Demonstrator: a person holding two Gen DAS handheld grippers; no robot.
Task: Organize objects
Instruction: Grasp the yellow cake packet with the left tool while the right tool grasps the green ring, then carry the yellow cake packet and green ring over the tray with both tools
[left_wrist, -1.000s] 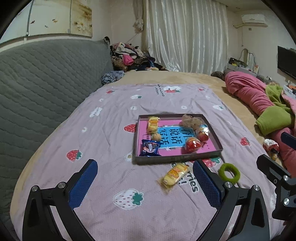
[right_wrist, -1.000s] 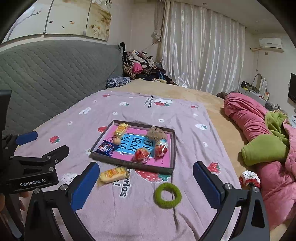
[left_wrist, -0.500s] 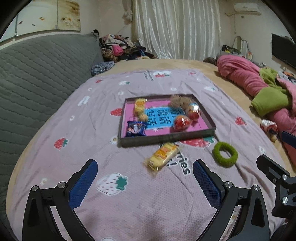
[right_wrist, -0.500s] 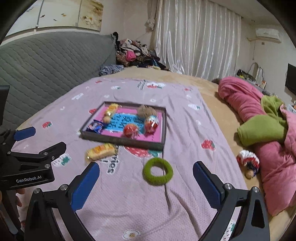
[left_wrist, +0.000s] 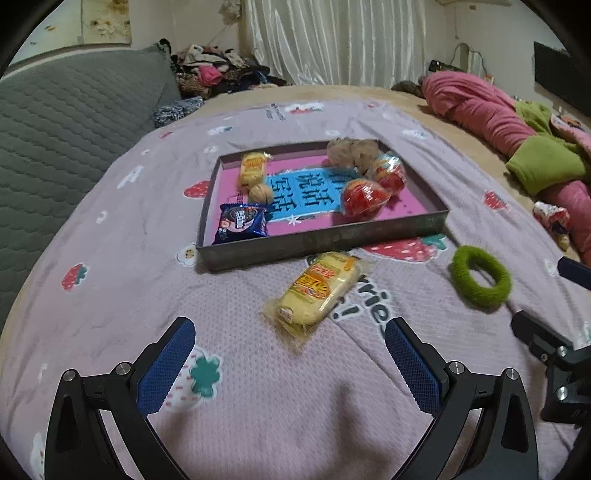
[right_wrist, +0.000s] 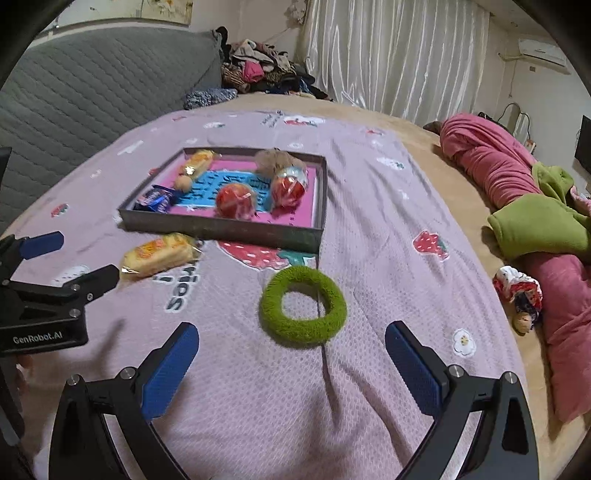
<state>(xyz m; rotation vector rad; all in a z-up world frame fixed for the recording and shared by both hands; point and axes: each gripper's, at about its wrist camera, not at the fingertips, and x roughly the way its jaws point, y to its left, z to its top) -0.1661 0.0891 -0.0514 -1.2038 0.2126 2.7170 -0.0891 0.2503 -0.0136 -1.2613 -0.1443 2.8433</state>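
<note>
A: Left wrist view: my left tool (left_wrist: 289, 363) hangs wide and empty over the bed's pink strawberry sheet (left_wrist: 110, 295), with the yellow snack pack (left_wrist: 318, 288) lying just ahead between the fingers' lines, near the front wall of the tray (left_wrist: 317, 243) but apart from it.

B: And your right one?

A: My right tool (right_wrist: 291, 363) is wide and empty too, lined up on the green hair ring (right_wrist: 303, 305), which lies flat on the sheet between the tray and me.

B: What's in the tray?

A: A second yellow pack (left_wrist: 253, 170), a walnut (left_wrist: 260, 193), a blue wrapper (left_wrist: 242, 223), two red foil-wrapped pieces (left_wrist: 364, 195) and something brown and fuzzy (left_wrist: 351, 151) at the far edge.

B: So which step is this?

A: I judge it's the approach to two loose things. Next I'd lower each tool so the fingers straddle its item, close gently since both are soft, then lift over the tray's wall.
</note>
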